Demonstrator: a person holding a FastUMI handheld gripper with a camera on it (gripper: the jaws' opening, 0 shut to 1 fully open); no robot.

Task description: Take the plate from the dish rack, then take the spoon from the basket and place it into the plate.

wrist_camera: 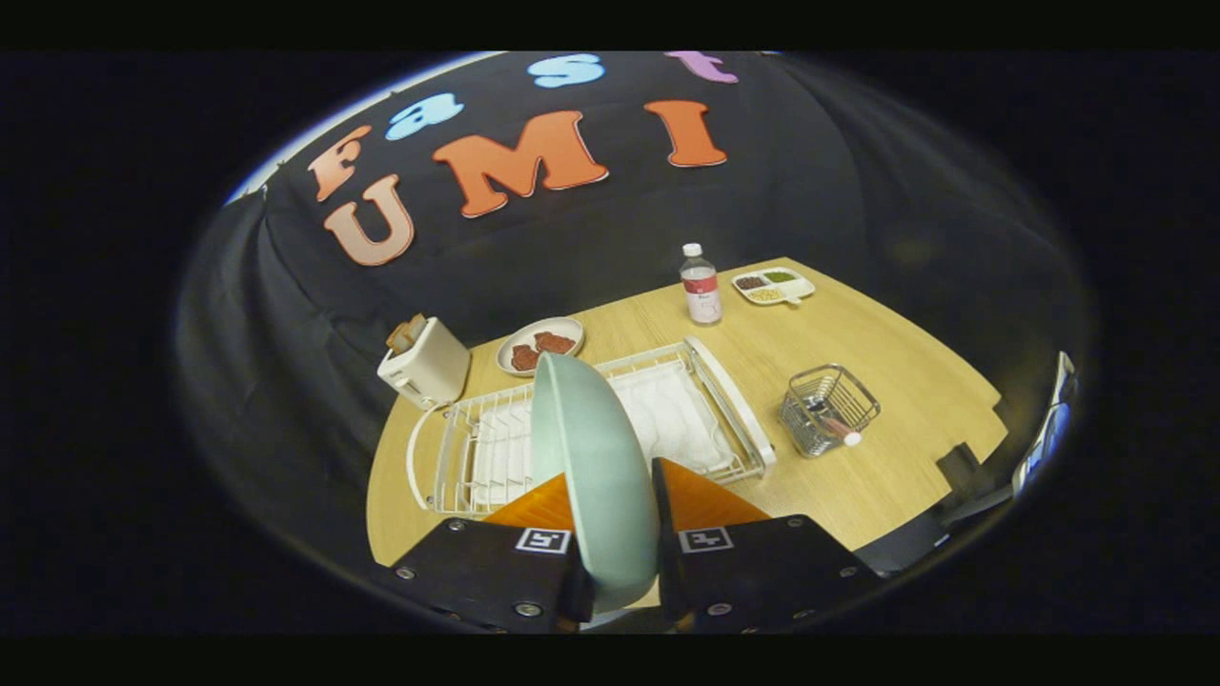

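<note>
— What is your tool [615, 534] doing?

— My tool is clamped on the plate [596, 467]. Both fingers [534, 510] press on its rim, one on each side, and the pale green plate stands on edge between them, rising up ahead of me.

— Where is the plate relative to the dish rack [581, 429]?

— It is lifted above the rack's near side. The white wire rack lies on the wooden desk [886, 476] behind it.

— And the spoon [831, 419]?

— It lies in the wire basket [827, 410], which stands on the desk just to the right of the rack. One pale end with a reddish part pokes out at the basket's near corner.

— What else stands around the rack?

— To its left a white toaster [424, 362] with bread in the slots. Just beyond the rack, a small plate of reddish food [539, 345]. Farther beyond, to the right, a clear bottle [701, 284] with a white cap, and next to that a divided tray [773, 285] of food.
</note>
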